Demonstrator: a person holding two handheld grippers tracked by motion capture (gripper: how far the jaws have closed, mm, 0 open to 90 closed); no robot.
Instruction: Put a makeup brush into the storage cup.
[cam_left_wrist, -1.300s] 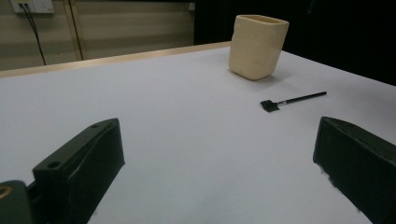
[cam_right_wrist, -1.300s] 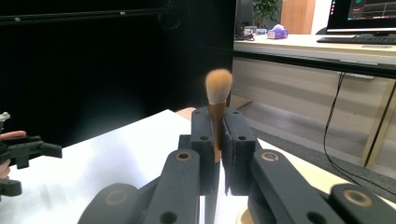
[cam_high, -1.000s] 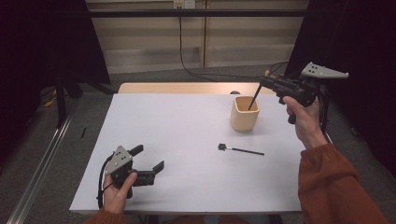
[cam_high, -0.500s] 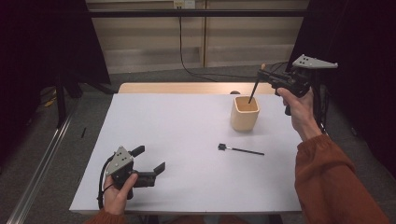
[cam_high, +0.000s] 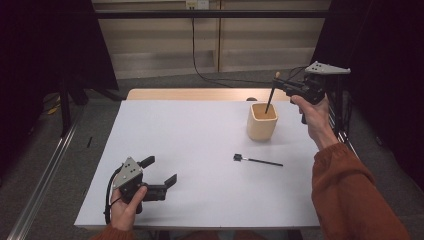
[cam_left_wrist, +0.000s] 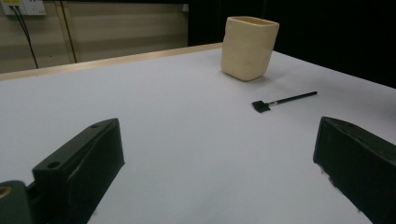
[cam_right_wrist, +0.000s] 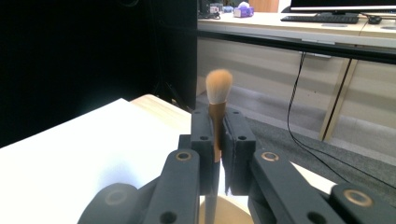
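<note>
Right claw (cam_right_wrist: 215, 154) around tan-tufted brush (cam_right_wrist: 218, 88)

Dim room with black surrounds; the white tabletop (cam_high: 200, 145) is evenly lit from overhead, it seems (shadows faint, no glare). Near jaws blur softly in both gripper views.

My right gripper (cam_right_wrist: 215, 161) has its 2 black jaws pressed onto the copper-coloured neck of a makeup brush (cam_right_wrist: 218, 100), which stands upright with its fluffy orange tip above the jaws. Below them I see the rim of a tan cup (cam_right_wrist: 233, 210). The white table (cam_right_wrist: 70, 154) spreads to the left, its wooden edge beyond.
</note>
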